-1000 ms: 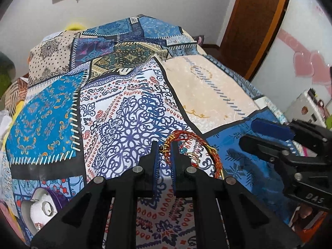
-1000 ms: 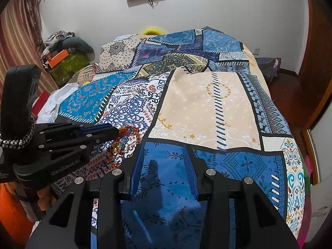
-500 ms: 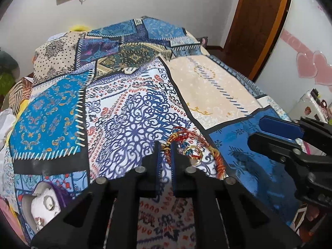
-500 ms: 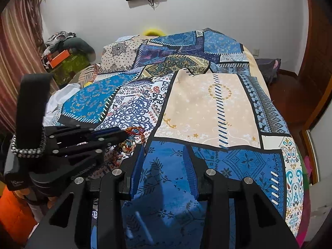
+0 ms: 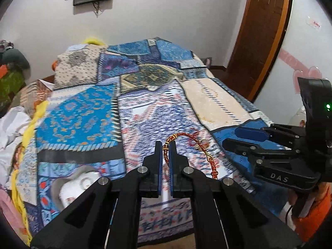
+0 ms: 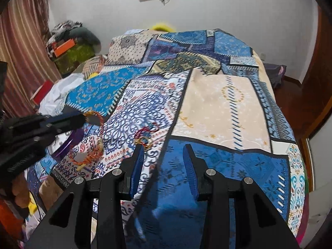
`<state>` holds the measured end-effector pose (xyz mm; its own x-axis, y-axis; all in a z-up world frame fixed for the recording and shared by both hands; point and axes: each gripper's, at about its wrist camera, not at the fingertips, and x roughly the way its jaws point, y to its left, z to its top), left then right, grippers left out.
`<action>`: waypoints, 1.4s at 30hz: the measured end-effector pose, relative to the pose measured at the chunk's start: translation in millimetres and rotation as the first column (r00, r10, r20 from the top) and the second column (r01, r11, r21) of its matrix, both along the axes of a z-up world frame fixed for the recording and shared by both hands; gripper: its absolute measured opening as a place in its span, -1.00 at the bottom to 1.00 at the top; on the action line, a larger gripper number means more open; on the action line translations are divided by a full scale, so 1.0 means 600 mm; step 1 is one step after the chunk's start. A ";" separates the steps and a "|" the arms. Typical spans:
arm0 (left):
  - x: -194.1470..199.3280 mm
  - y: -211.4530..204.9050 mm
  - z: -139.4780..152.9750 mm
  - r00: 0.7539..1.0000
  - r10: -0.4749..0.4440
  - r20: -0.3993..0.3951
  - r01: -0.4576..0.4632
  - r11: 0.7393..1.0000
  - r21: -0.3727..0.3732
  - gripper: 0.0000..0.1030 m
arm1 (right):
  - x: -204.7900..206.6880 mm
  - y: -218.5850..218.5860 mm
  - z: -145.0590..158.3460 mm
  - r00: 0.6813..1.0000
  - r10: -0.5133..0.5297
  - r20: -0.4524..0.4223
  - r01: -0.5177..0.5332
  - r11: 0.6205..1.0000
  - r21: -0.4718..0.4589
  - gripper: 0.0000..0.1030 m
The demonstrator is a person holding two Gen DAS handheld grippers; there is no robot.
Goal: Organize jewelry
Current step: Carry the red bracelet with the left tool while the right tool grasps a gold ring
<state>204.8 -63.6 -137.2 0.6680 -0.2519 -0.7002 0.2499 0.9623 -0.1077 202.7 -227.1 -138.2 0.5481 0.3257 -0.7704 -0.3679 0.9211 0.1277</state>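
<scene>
Left wrist view shows the left gripper (image 5: 165, 145) with its blue-padded jaws clenched on a red and gold braided bracelet (image 5: 189, 140). The cord is pinched near its gold bead, just at the tips. From there it arches up ahead of the tips and curves down to the right of the jaws, ending in a small gold clasp and a knotted tail that hang above the patchwork bedspread (image 5: 83, 112). That view is blurred across the fabric, so whether the tail touches the cloth cannot be told. Low to the left of the jaws lies a white heart-shaped jewelry box (image 5: 81, 184), open on the spread. To the right of the jaws the right gripper (image 5: 232, 136) reaches in sideways, its two fingers spread one above the other.

From the right wrist view, the right gripper (image 6: 164, 147) has its jaws released, set wide apart with nothing between them, above a dark blue patch of the bedspread (image 6: 217, 103). Just ahead of its left fingertip, a small heap of jewelry (image 6: 145, 137) rests on the white and blue patterned panel: a gold ring with thin red thread around it. Farther to the left of the jaws, the left gripper (image 6: 81, 117) holds the bracelet (image 6: 97, 143), which dangles from its tips as a motion-blurred loop. A purple lid edge (image 6: 68, 143) shows beneath that gripper.
</scene>
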 end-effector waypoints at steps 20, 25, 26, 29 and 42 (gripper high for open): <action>-0.030 0.072 -0.039 0.997 0.073 0.002 -0.073 0.996 -0.042 -0.93 | 0.027 0.072 -0.042 0.995 0.096 -0.030 -0.099 0.985 -0.144 -0.54; -0.039 0.077 -0.028 0.997 0.074 0.013 -0.073 0.996 -0.056 -0.93 | 0.026 0.072 -0.039 0.997 0.080 -0.023 -0.083 0.986 -0.147 -0.54; -0.039 0.078 -0.027 0.997 0.074 0.014 -0.073 0.996 -0.058 -0.93 | 0.025 0.072 -0.036 0.997 0.075 -0.020 -0.078 0.987 -0.144 -0.54; -0.046 0.085 -0.015 0.996 0.080 0.029 -0.078 0.995 -0.065 -0.93 | 0.019 0.073 -0.023 0.998 0.067 -0.008 -0.067 0.990 -0.124 -0.54; -0.094 0.127 0.037 0.986 0.129 0.107 -0.123 0.990 -0.067 -0.93 | -0.033 0.099 0.066 0.989 0.084 0.123 -0.073 0.993 -0.094 -0.62</action>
<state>148.2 12.8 -114.9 0.7697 -0.2003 -0.6062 0.1406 0.9794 -0.1450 182.8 -167.6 -98.5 0.6182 0.3045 -0.7246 -0.4472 0.8944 -0.0058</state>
